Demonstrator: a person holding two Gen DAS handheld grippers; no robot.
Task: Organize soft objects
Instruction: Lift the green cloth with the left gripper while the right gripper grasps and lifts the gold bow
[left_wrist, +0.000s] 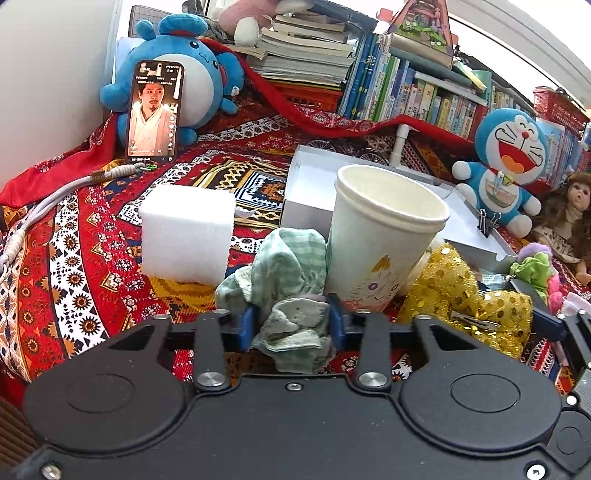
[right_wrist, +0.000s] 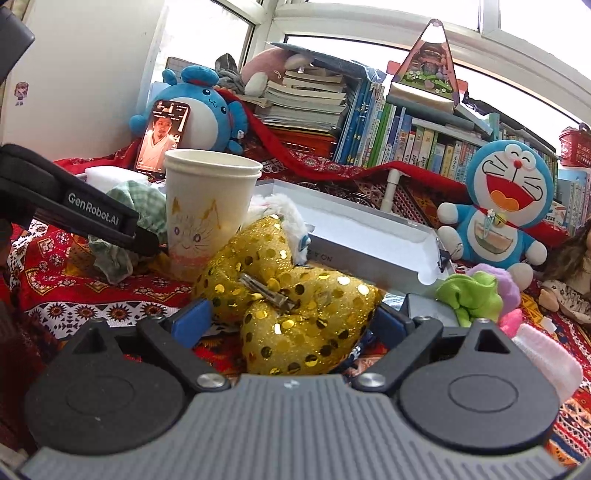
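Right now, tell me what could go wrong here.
1. The left gripper pinches the green cloth, which lies against the paper cup; lifting might tip the cup.
2. The right gripper straddles the gold sequin bow, open; its metal clip could snag.

white wall (right_wrist: 92, 74), bright window (right_wrist: 369, 48) — crowded bookshelf (right_wrist: 424, 147)
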